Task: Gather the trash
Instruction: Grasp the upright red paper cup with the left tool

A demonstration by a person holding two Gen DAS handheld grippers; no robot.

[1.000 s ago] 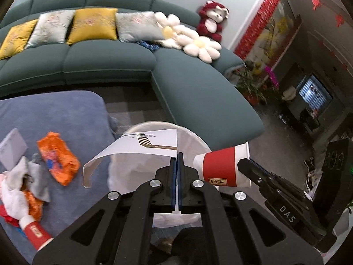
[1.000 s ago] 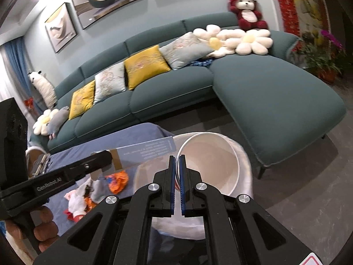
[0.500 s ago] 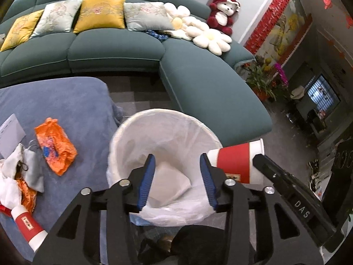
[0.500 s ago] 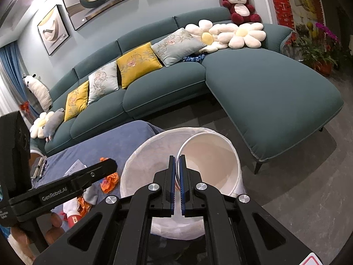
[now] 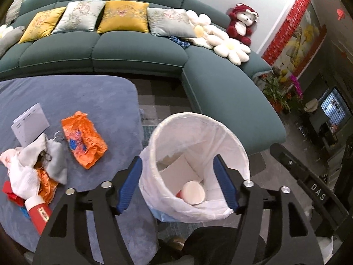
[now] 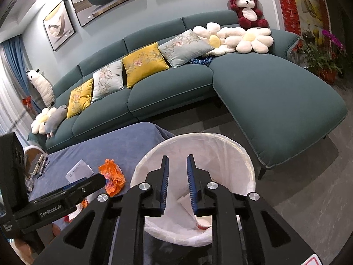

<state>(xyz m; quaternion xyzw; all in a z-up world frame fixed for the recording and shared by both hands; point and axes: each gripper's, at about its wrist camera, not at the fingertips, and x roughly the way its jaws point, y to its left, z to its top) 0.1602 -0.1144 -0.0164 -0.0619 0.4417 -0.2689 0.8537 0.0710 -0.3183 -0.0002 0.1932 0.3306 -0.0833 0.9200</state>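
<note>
Two grippers: both hang over the lined trash bin (image 5: 220, 130), fingers apart with nothing between them.
Left gripper (image 5: 177, 181): jaws spread wide and opening.
Right gripper (image 6: 177, 183): jaws narrowly parted and opening.
Bin contents: red paper cup (image 5: 192, 192) beside a white card (image 5: 176, 170) at the bottom.
Left of bin: orange wrapper (image 5: 82, 139), crumpled tissues (image 5: 24, 174) and a red-and-white tube (image 5: 38, 209) on the blue table (image 5: 72, 95).

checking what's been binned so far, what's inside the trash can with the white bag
Inside the trash can: a red paper cup lying with its white mouth showing, beside flat white paper. Anything beneath them is covered, and the bag's near wall hides the bottom.
</note>
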